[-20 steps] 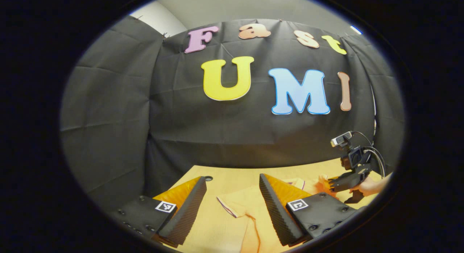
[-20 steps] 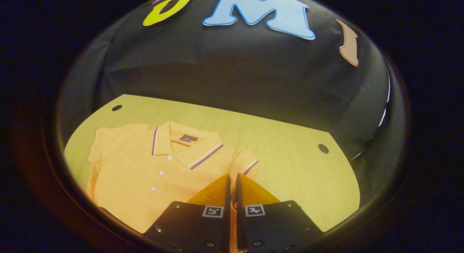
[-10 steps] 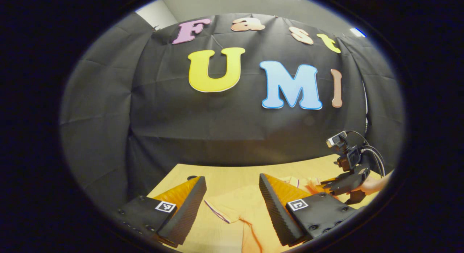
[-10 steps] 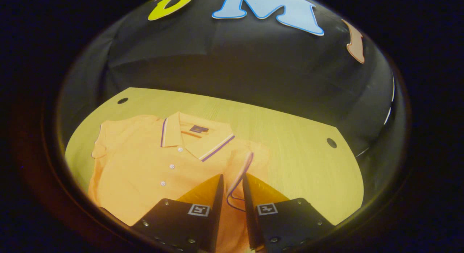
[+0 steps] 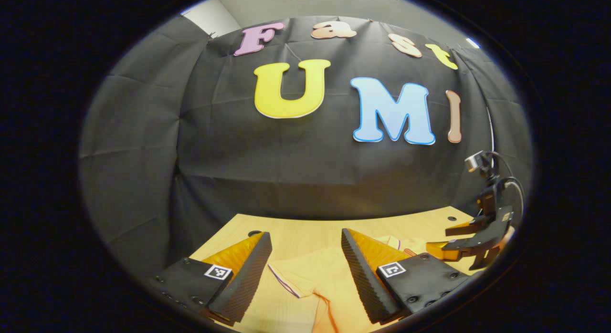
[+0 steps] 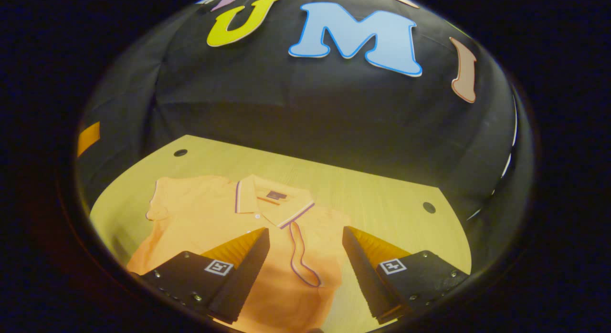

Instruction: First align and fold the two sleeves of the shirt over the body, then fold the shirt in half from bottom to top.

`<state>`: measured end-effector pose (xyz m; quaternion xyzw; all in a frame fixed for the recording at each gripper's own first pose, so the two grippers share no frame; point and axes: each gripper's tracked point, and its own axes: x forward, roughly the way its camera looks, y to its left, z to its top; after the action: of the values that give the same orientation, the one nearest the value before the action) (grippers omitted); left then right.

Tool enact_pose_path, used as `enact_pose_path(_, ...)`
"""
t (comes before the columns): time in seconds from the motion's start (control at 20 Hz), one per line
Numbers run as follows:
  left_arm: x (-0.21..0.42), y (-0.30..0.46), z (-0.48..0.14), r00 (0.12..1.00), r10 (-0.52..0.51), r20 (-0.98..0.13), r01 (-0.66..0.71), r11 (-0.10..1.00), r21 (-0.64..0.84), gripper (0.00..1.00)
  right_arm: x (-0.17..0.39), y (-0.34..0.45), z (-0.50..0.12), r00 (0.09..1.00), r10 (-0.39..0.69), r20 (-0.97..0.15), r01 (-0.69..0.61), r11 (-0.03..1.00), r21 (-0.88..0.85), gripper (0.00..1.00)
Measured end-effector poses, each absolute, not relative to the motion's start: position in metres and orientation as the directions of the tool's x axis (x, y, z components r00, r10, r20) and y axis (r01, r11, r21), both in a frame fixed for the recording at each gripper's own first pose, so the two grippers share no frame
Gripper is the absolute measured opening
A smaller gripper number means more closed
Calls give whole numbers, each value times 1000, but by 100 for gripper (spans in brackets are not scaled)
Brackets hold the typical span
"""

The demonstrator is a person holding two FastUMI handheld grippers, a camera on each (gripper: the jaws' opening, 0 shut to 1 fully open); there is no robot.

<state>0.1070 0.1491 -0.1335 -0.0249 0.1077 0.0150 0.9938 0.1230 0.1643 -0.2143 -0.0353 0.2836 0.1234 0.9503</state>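
Left gripper view: left tongs at lower centre, fingers spread wide apart, nothing between them. Orange shirt flat on the wooden counter below, one striped sleeve cuff visible in the gap between the fingers. Right tongs at far right edge, fingers parted, hovering just above the counter beside the shirt. Round hole in the counter at left, near the booth wall.

Right gripper view: right tongs at lower centre, fingers set wide apart, gripping nothing. Shirt spread on the counter at lower left, collar toward the wall, buttons facing up. Nearer sleeve folded over the body, its striped cuff lying between the fingers. Far sleeve extended flat at left. Two holes in the counter, upper left and right.
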Motion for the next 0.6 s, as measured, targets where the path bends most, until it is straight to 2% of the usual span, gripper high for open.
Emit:
enact_pose_path(0.35,133,175,-182,957,92,-275,-120,989,-85,96,78,163,-145,860,247,-447,-263,964,26,95)
enact_pose_path(0.6,158,193,-237,923,125,-363,-164,983,-77,95,44,158,-107,887,239,-395,-238,970,52,95)
